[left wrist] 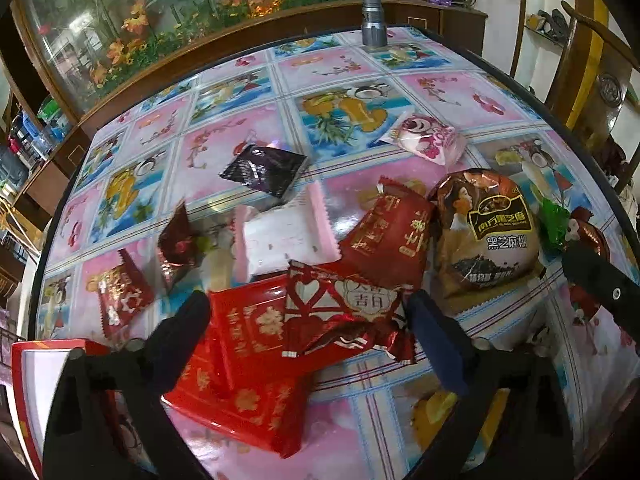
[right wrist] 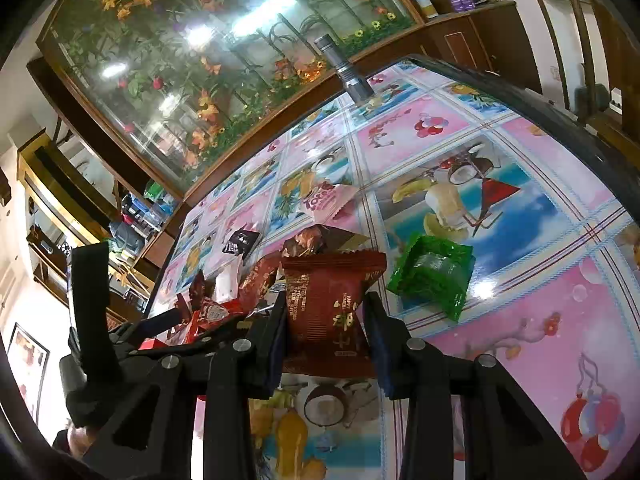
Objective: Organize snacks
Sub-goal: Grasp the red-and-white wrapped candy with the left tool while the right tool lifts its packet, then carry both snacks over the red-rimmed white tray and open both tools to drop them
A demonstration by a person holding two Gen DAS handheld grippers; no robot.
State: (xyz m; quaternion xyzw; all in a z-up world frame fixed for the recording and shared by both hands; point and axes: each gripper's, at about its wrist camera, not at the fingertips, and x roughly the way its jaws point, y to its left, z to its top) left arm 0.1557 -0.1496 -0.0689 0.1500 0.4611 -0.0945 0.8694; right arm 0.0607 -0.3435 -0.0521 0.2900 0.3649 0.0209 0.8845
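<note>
Your table (left wrist: pixel 460 92) is round with a dark rim, under a glossy plastic cloth printed in pink floral and blue tropical-drink squares. A red box (left wrist: pixel 28 384) with a pale inside sits at its near left edge. The largest snack is a puffy brown pouch (left wrist: pixel 486 232), portrait of a woman on the front, printed "黑芝麻糊". Left of it lies a crinkled red foil packet (left wrist: pixel 386 236) with gold characters, then a white-and-pink sachet (left wrist: pixel 286 240) with zigzag ends. Nearer you, a red-and-white heart packet (left wrist: pixel 340 308) reading "吉日" lies on a flat glossy red pack (left wrist: pixel 244 376).

Your left gripper (left wrist: pixel 308 336) has its jaws wide apart, straddling those two. Your right gripper (right wrist: pixel 325 334) is clamped on a dark-red crimped packet (right wrist: pixel 328 304), gold characters and small white print too fine to read, held just above the cloth. Just right of it lies a translucent green wrapper (right wrist: pixel 434 276). Farther off: a pink bear-print sachet (left wrist: pixel 424 140), a black square sachet (left wrist: pixel 264 168), and an upright grey metal flashlight (left wrist: pixel 373 8) at the far edge.
</note>
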